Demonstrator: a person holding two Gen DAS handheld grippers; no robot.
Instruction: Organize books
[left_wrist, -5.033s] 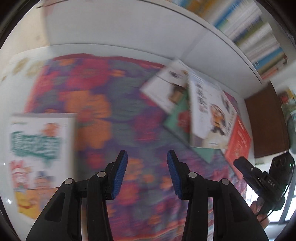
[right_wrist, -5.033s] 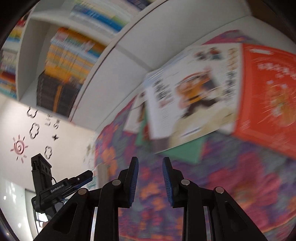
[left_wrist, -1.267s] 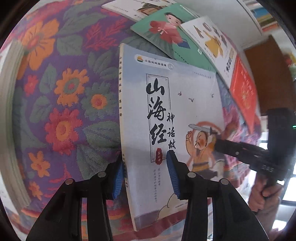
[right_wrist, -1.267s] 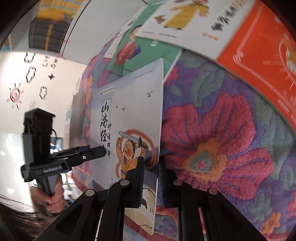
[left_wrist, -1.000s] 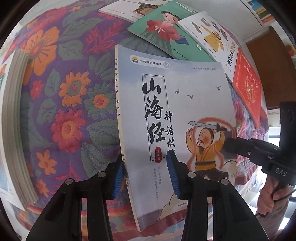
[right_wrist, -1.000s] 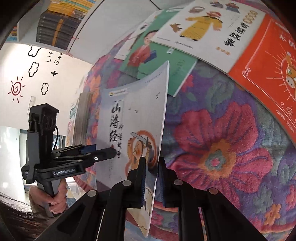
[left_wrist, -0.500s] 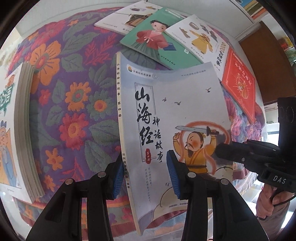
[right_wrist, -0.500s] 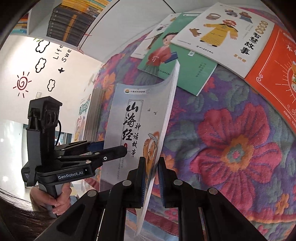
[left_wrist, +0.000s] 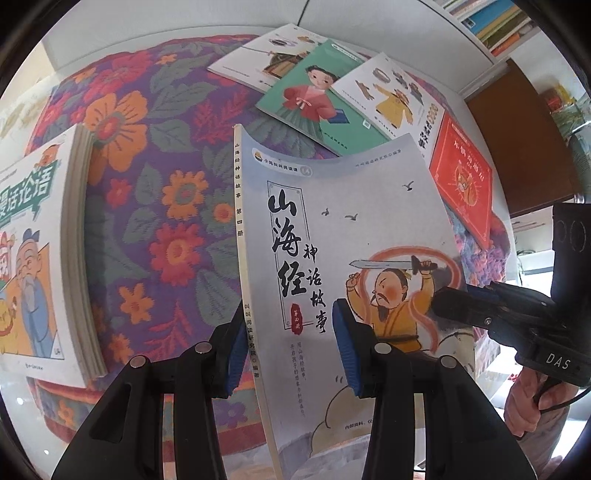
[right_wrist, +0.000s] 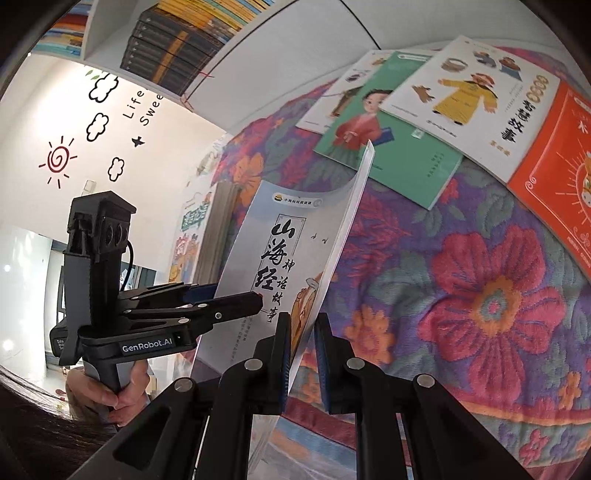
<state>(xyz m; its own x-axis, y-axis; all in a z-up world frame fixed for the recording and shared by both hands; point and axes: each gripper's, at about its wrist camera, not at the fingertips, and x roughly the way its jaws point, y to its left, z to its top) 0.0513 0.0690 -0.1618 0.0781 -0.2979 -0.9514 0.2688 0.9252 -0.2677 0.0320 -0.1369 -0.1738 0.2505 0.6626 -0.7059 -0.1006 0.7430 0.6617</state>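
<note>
A pale grey book (left_wrist: 343, 236) with black Chinese title and a swordsman is lifted off the flowered cloth, its cover bowed. My right gripper (right_wrist: 302, 350) is shut on its open edge; the book also shows in the right wrist view (right_wrist: 280, 251). My left gripper (left_wrist: 286, 347) is open, its jaws straddling the spine edge with a gap. A thick stack of books (left_wrist: 40, 236) lies at the left. Several flat books lie at the back: a green one (left_wrist: 317, 96), a white one (left_wrist: 399, 99) and a red one (left_wrist: 461, 177).
The flowered cloth (left_wrist: 147, 206) covers a table. White shelving (right_wrist: 177, 48) filled with books stands behind it. A brown cabinet (left_wrist: 524, 140) is at the far right. The table's front edge is just under both grippers.
The grey book has risen further off the cloth and bowed more, held by the right gripper. The stack at the left has come more into view.
</note>
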